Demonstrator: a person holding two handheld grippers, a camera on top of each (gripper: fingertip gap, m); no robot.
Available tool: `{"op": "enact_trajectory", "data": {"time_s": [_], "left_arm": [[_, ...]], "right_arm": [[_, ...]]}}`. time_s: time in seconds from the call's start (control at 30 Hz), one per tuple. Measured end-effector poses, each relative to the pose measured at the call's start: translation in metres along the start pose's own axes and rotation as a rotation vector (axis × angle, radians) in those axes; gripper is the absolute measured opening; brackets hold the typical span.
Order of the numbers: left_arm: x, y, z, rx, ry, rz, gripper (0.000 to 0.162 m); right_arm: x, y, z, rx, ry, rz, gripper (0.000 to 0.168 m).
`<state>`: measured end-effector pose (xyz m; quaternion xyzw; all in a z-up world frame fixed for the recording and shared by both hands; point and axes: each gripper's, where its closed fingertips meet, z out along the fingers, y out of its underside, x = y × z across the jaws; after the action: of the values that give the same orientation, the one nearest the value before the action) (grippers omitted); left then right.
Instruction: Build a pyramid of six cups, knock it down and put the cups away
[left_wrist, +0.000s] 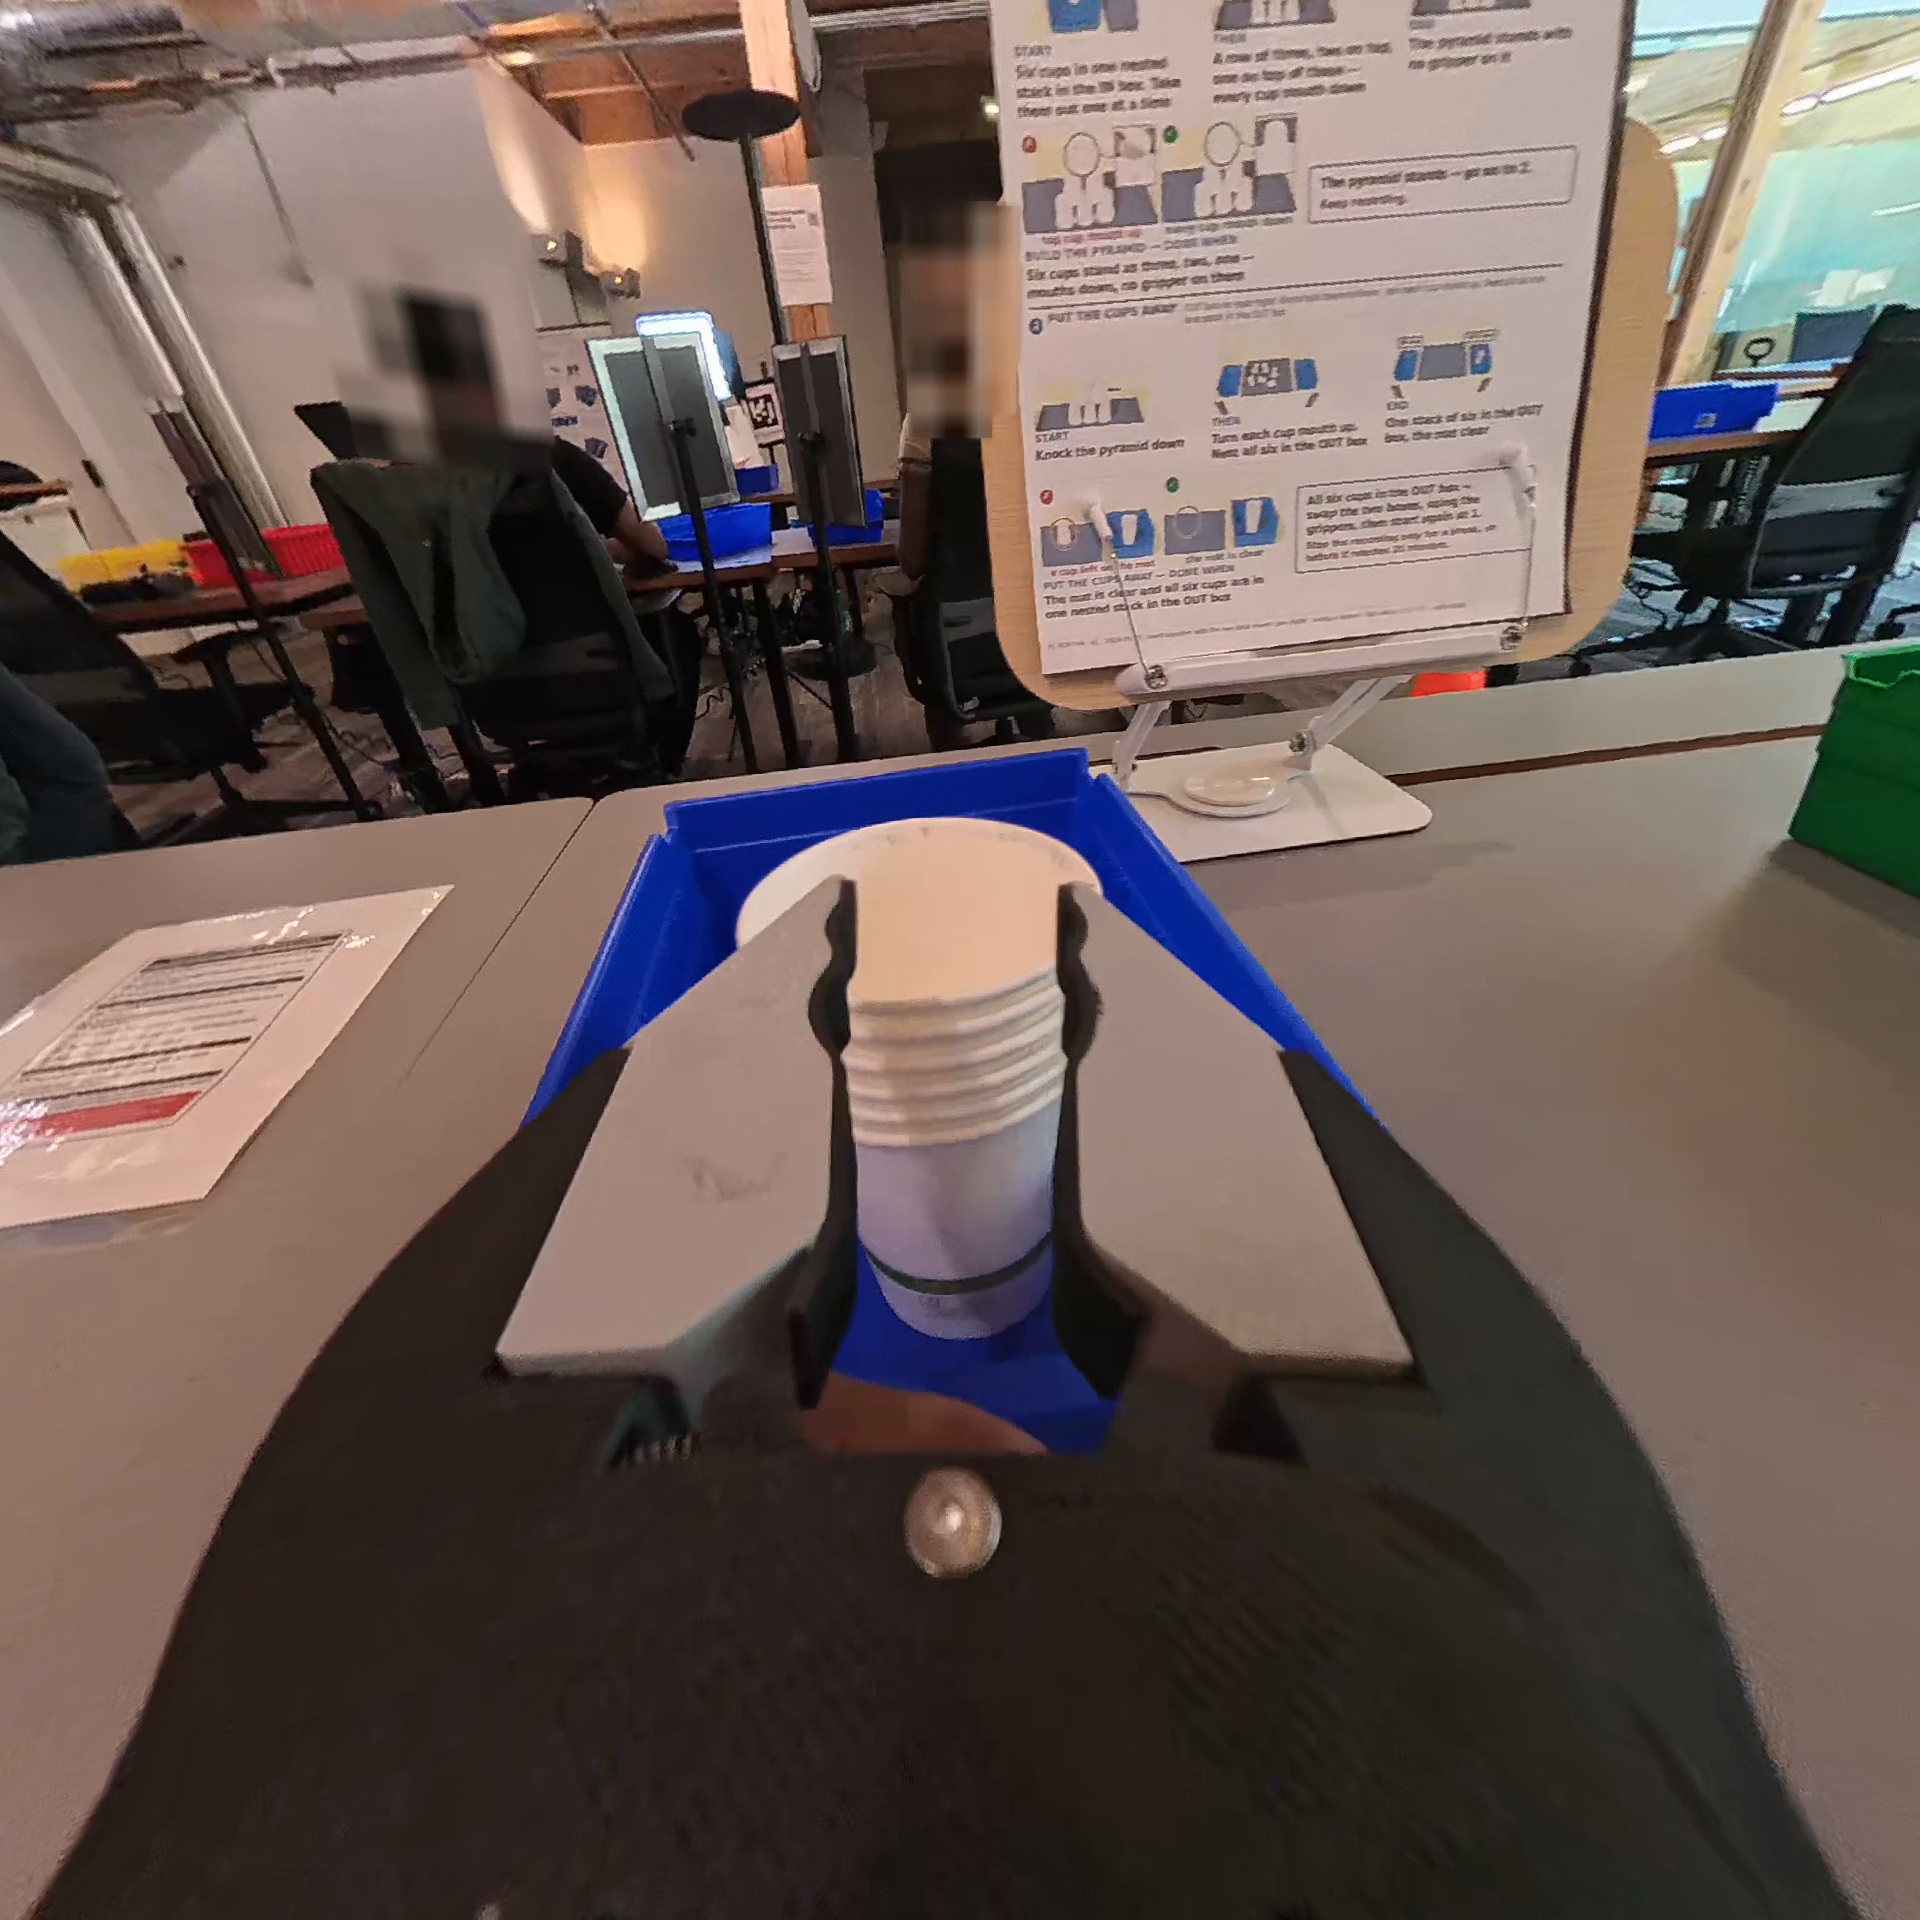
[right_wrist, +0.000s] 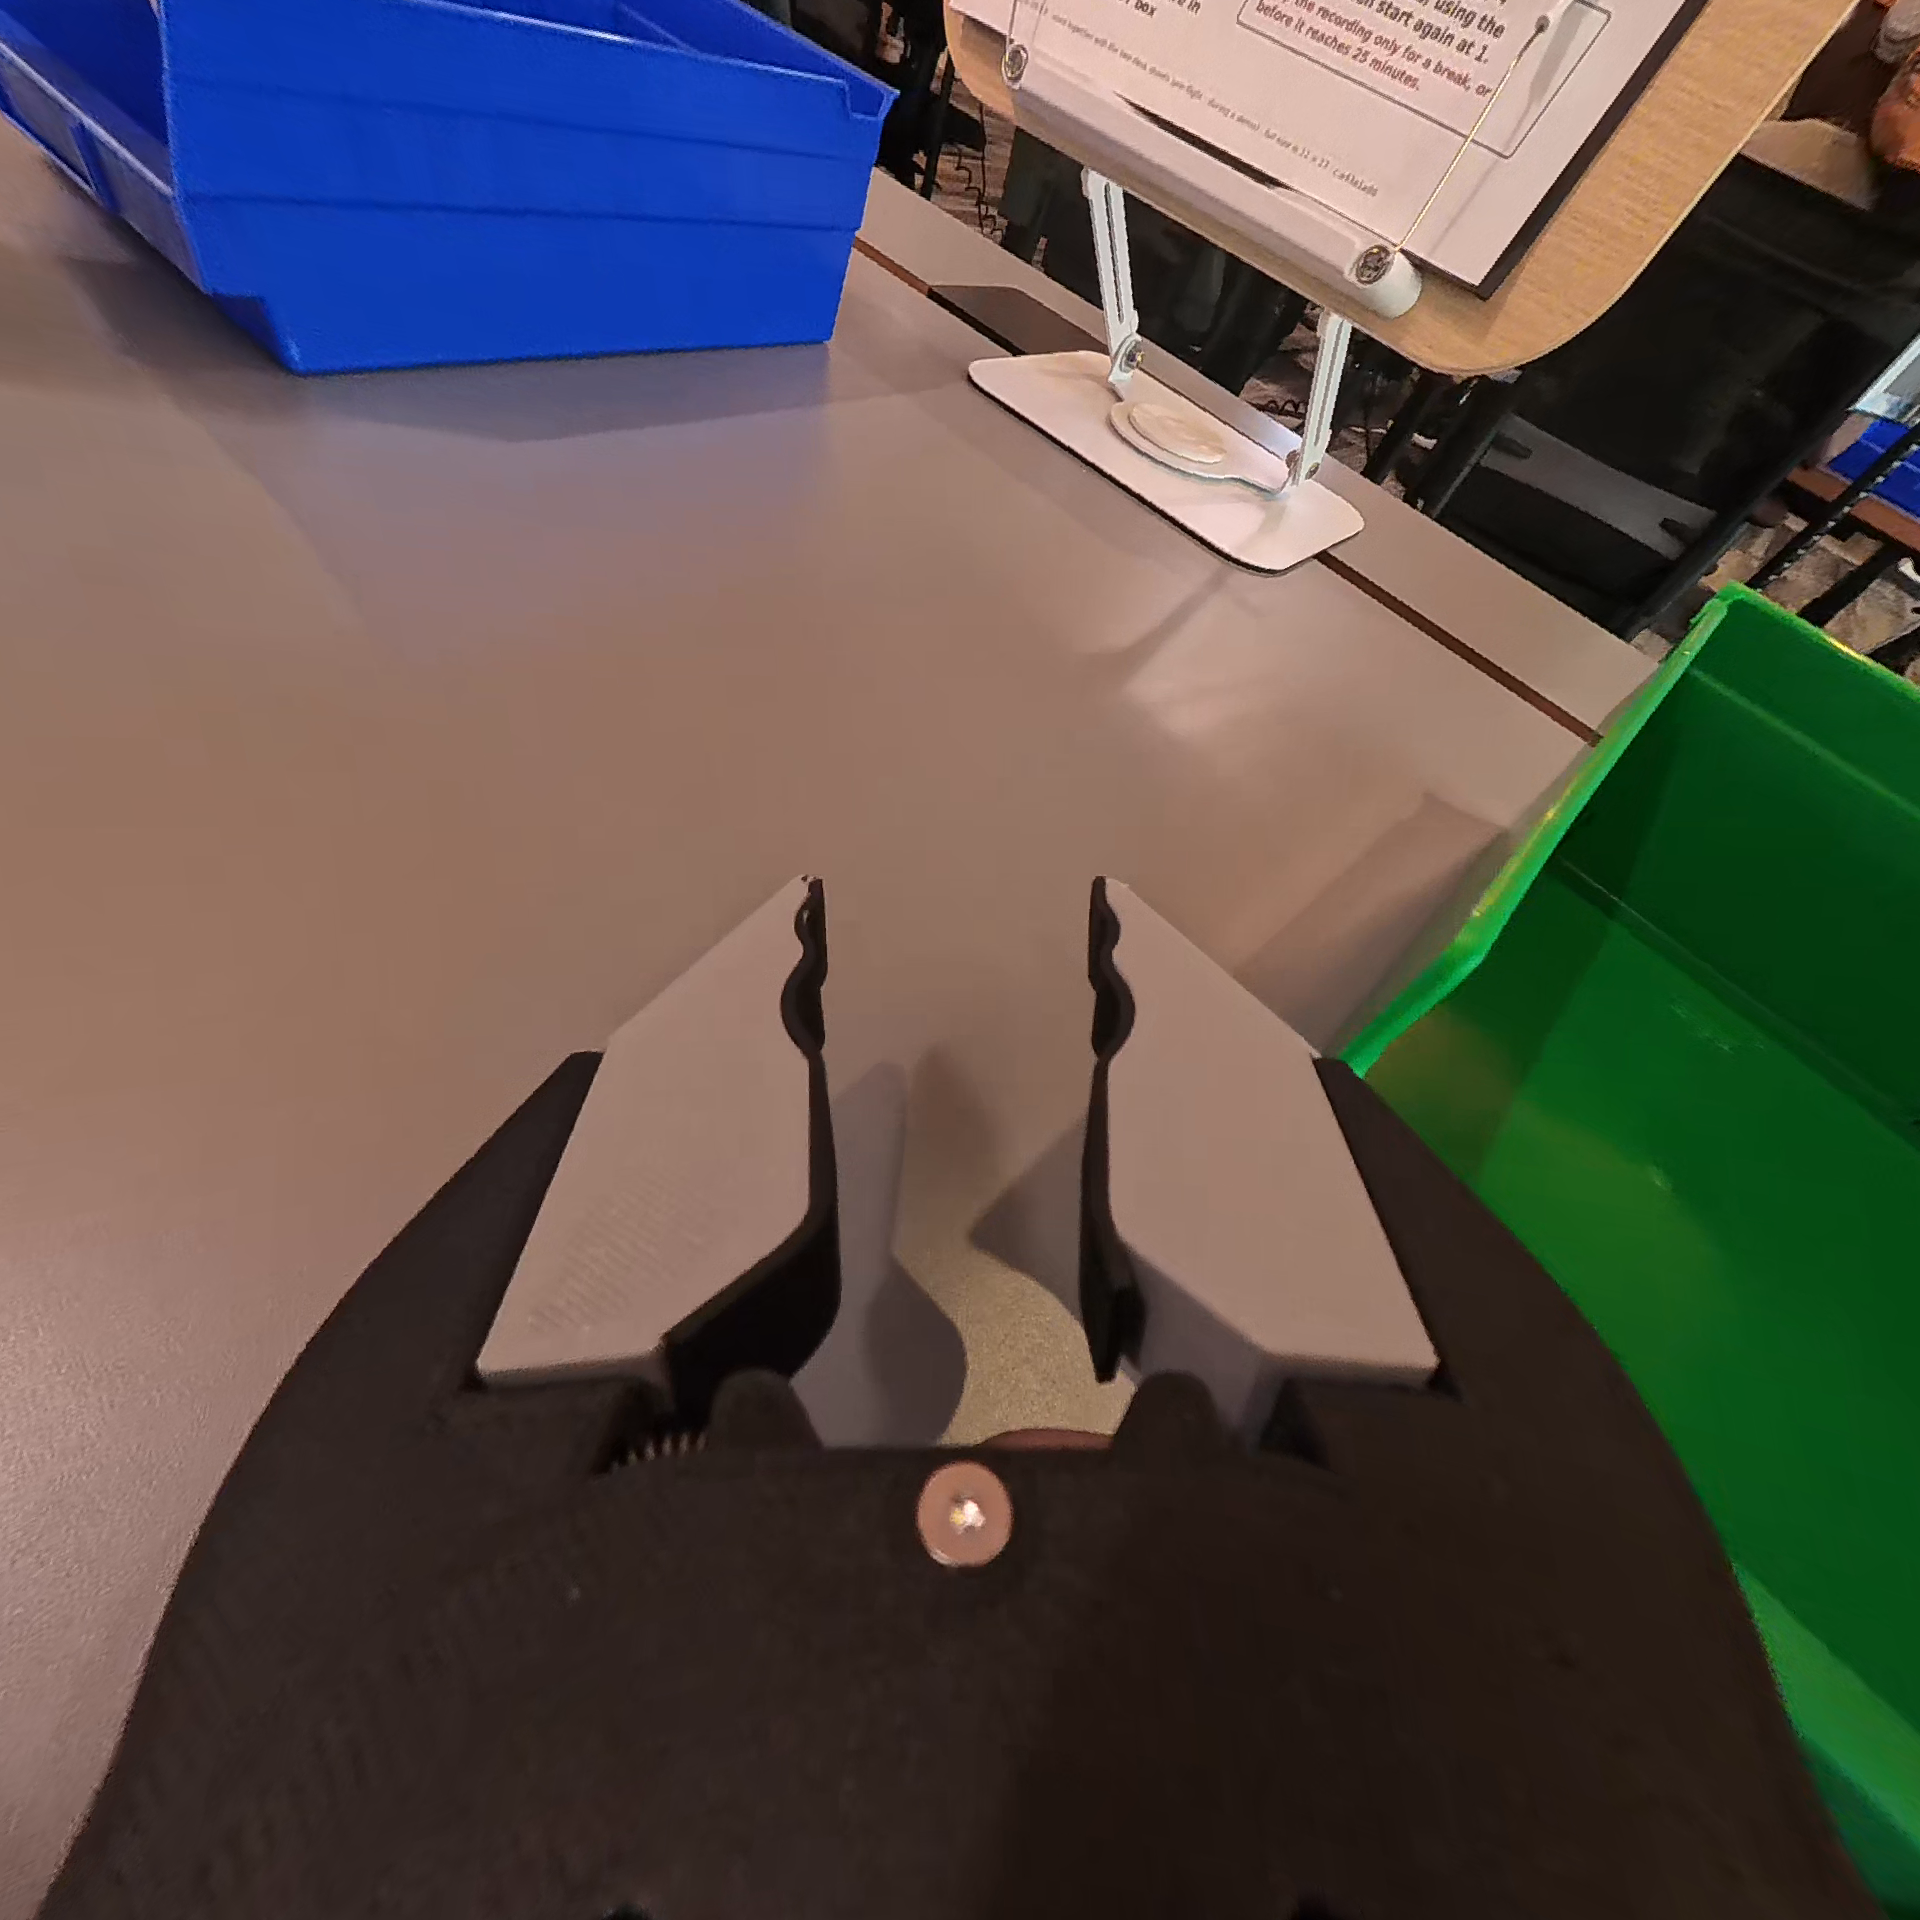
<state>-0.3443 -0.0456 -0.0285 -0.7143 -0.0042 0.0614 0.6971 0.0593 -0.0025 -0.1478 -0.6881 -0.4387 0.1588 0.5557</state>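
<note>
While the left wrist view looks straight into the blue bin (left_wrist: 717, 914), only that view shows the stack of cups (left_wrist: 951, 1039): white paper cups nested mouth up, standing inside the bin, with about seven rolled rims showing one above another, though the exact count of cups is hard to tell. The left gripper (left_wrist: 956, 914) has its two grey fingers pressed against both sides of the stack, just at the rims, pinching it. A laminated sheet (left_wrist: 166, 1049) lies on the grey table (left_wrist: 1558, 1039) to the left, and a printed instruction sheet (left_wrist: 1299, 332) stands on a white stand (left_wrist: 1268, 805) behind the bin; both carry writing. People sit at desks in the background. From the right wrist view the cups are hidden; it shows one blue bin (right_wrist: 499, 208) from outside, far left, and one green bin (right_wrist: 1704, 1091) just beside the right gripper (right_wrist: 956, 904), whose fingers stand spread apart over bare table with nothing between them.
</note>
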Motion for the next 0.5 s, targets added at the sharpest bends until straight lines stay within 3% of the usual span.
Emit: {"op": "enact_trajectory", "data": {"time_s": [0.23,0.5], "left_arm": [[0.016,0.006,0.005,-0.023,0.057,0.088,0.041],[0.003,0.001,-0.002,-0.115,0.023,0.535,0.041]], "right_arm": [[-0.002,0.001,0.001,-0.008,0.003,-0.021,0.048],[-0.002,0.000,0.001,-0.007,0.005,-0.027,0.048]]}}
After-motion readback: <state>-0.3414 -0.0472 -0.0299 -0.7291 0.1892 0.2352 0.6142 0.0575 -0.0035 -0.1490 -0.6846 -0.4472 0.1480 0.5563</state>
